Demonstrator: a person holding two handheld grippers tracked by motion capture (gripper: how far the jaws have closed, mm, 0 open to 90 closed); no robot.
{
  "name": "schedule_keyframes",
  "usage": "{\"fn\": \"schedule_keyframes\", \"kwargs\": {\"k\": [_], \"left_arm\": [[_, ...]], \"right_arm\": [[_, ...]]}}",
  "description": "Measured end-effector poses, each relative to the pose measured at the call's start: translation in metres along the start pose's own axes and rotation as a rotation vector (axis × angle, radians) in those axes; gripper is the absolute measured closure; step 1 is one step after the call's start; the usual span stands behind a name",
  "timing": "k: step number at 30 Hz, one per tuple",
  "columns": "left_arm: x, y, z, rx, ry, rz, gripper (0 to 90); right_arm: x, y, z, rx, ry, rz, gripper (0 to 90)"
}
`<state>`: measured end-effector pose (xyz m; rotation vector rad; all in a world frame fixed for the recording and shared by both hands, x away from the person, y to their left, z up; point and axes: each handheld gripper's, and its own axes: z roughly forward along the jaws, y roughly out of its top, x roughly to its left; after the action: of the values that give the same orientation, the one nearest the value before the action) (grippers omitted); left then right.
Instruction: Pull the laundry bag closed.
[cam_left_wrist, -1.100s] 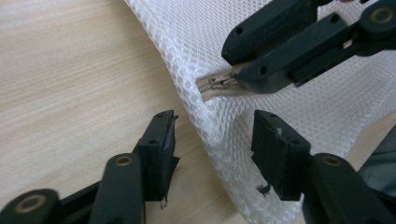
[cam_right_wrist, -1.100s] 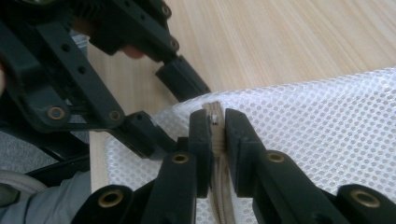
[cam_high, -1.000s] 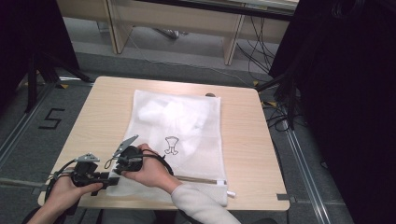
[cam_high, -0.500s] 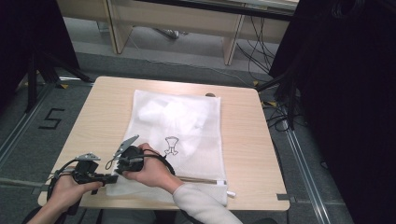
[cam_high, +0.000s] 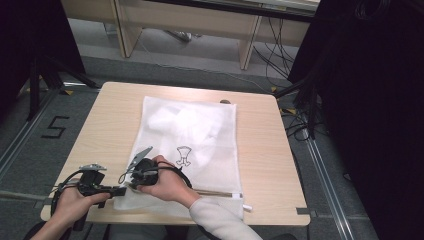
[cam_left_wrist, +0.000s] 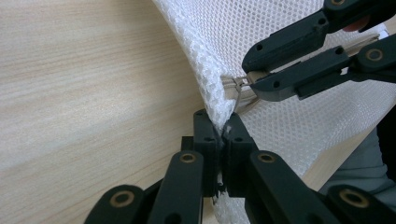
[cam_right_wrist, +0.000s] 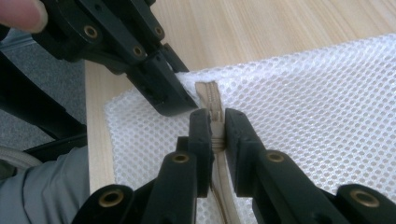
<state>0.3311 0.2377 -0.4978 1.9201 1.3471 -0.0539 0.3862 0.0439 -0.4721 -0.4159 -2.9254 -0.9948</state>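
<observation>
Left gripper just closed on mesh bag | right gripper pinching, seemingly, zipper pull

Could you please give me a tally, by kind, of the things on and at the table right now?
White mesh laundry bag, with a zipper along its near edge: 1
Black claws, left claw and right claw, each pinching the bag's near corner: 2
Wooden table: 1
Total: 4
</observation>
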Motion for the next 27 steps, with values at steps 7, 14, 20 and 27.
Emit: {"fn": "schedule_keyframes", "kwargs": {"k": [7, 14, 20, 27], "left_arm": [[0.0, 0.0, 0.0, -0.002, -0.001, 0.004, 85.9], [0.0, 0.0, -0.001, -0.009, -0.001, 0.015, 85.9], [-0.001, 0.001, -0.001, -0.009, 0.003, 0.022, 85.8], [-0.001, 0.001, -0.002, -0.017, 0.004, 0.015, 85.8]], "right_arm": [[-0.001, -0.005, 0.0, 0.011, 0.003, 0.01, 82.4], [-0.002, -0.007, 0.001, 0.019, -0.001, -0.002, 82.5], [-0.002, -0.01, 0.0, 0.023, -0.007, 0.004, 82.4], [-0.002, -0.013, 0.001, 0.028, 0.009, 0.017, 82.5]]}}
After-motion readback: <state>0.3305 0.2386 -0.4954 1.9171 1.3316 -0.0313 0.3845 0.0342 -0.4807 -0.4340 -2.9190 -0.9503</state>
